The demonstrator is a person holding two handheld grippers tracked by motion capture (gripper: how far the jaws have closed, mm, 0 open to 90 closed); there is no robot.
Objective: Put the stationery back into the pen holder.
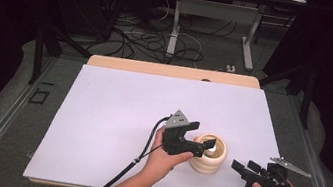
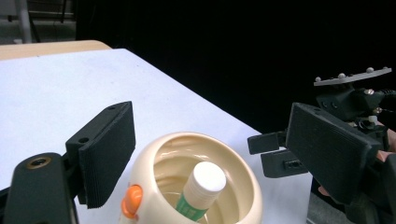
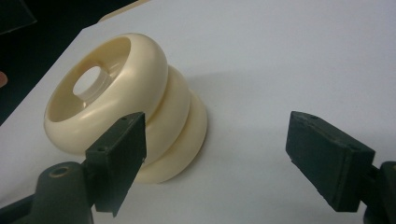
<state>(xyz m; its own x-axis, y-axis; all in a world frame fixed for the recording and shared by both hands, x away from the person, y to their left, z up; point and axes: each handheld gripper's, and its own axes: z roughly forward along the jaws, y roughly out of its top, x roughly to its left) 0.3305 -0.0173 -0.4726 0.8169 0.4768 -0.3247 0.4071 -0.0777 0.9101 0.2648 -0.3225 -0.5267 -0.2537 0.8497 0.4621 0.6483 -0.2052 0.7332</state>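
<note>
Even overhead light brightens the white rectangular table sheet [image 1: 116, 111], while the surroundings fall to near black. Soft, faint shadows lie beneath the cream ribbed plastic holder [image 3: 140, 116]. Nearest black jaws blur slightly.

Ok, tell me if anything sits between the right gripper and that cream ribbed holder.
Nothing visible does. In the right gripper view, bare white table lies between the right gripper and the cream ribbed holder. The left gripper hangs over the holder's mouth from the other side, open above the white-capped tube inside.
</note>
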